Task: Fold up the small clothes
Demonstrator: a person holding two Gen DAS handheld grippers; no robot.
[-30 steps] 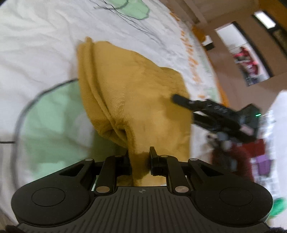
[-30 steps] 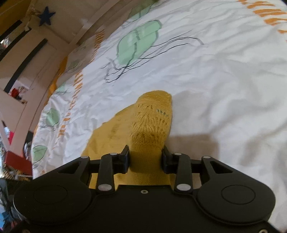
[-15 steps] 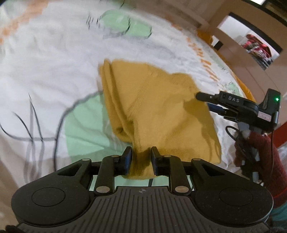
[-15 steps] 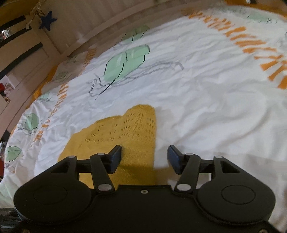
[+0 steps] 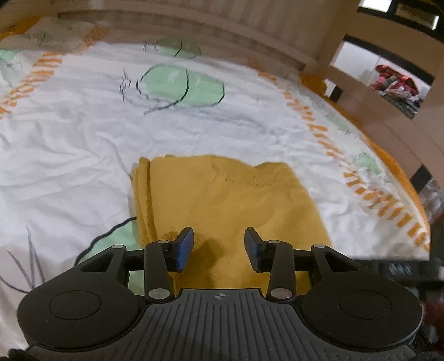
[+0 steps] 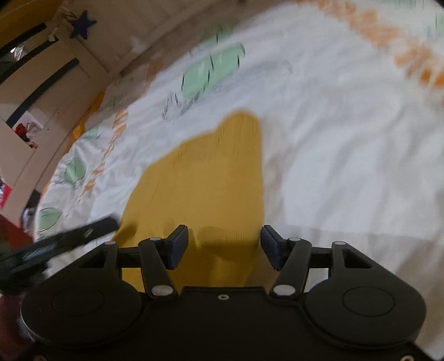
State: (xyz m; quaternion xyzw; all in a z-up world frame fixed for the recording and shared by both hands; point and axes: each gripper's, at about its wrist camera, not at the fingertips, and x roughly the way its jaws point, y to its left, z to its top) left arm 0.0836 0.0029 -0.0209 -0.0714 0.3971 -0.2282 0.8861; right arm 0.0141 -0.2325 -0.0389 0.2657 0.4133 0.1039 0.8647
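Your left tool (image 5: pixel 218 244) and right tool (image 6: pixel 224 245) both released above the folded yellow garment (image 5: pixel 222 191), white leaf-print bedsheet (image 5: pixel 69 133) around it, wooden bed frame (image 5: pixel 222 30) beyond the garment

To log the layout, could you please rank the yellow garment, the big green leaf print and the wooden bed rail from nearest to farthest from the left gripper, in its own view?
1. Yellow garment: directly under and ahead of the open left gripper.
2. Green leaf print: farther up the sheet, slightly left.
3. Bed rail: along the bed's far edge.
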